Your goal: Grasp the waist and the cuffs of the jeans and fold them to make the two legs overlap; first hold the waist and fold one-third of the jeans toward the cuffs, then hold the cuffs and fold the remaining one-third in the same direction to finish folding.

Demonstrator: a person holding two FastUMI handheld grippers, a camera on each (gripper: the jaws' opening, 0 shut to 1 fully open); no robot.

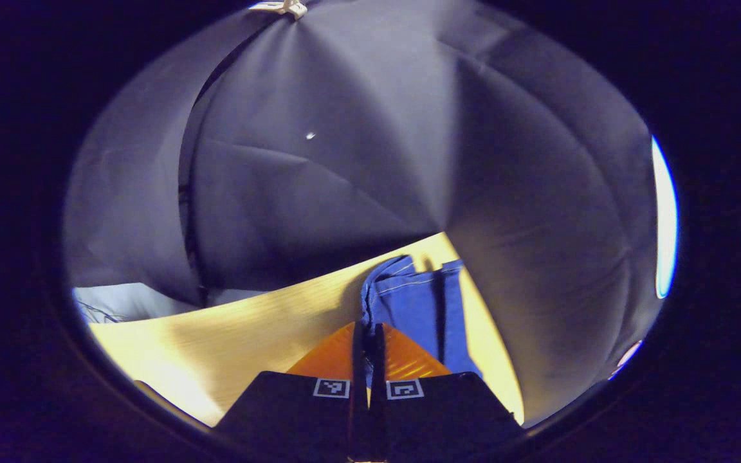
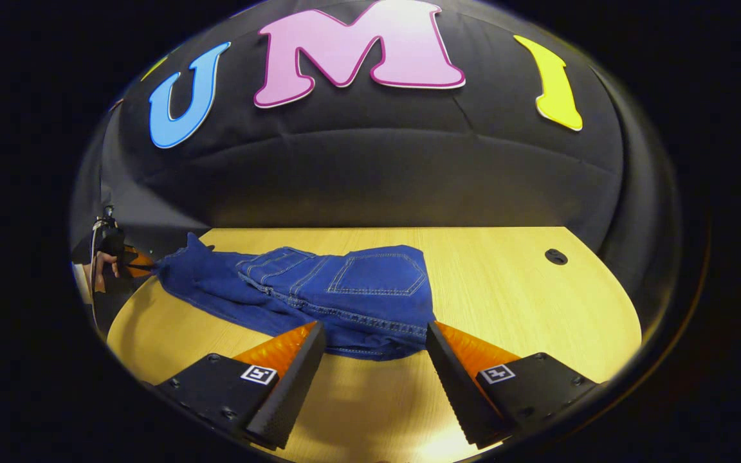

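Right gripper view first: the right gripper (image 2: 374,334) sits low over the wooden table (image 2: 525,289), fingers spread wide apart, nothing between them. Just past the tips lies the jeans (image 2: 345,289), dark blue denim, legs already lying one over the other. The waist end with its back pocket (image 2: 380,273) is nearest the open fingers, and the legs run off toward the far left. Out there, at the table's left edge, the left gripper (image 2: 142,263) pinches the cuff end, which is lifted a little off the wood, with a hand (image 2: 101,267) behind it. Further right on the table, a small dark hole (image 2: 556,256); beyond that, the black cloth wall (image 2: 370,173).

Over to the left gripper view: the left gripper's fingers (image 1: 380,350) are pressed together on a fold of denim, blue cloth running away just beyond the tips across the pale tabletop, the grey cloth wall behind.
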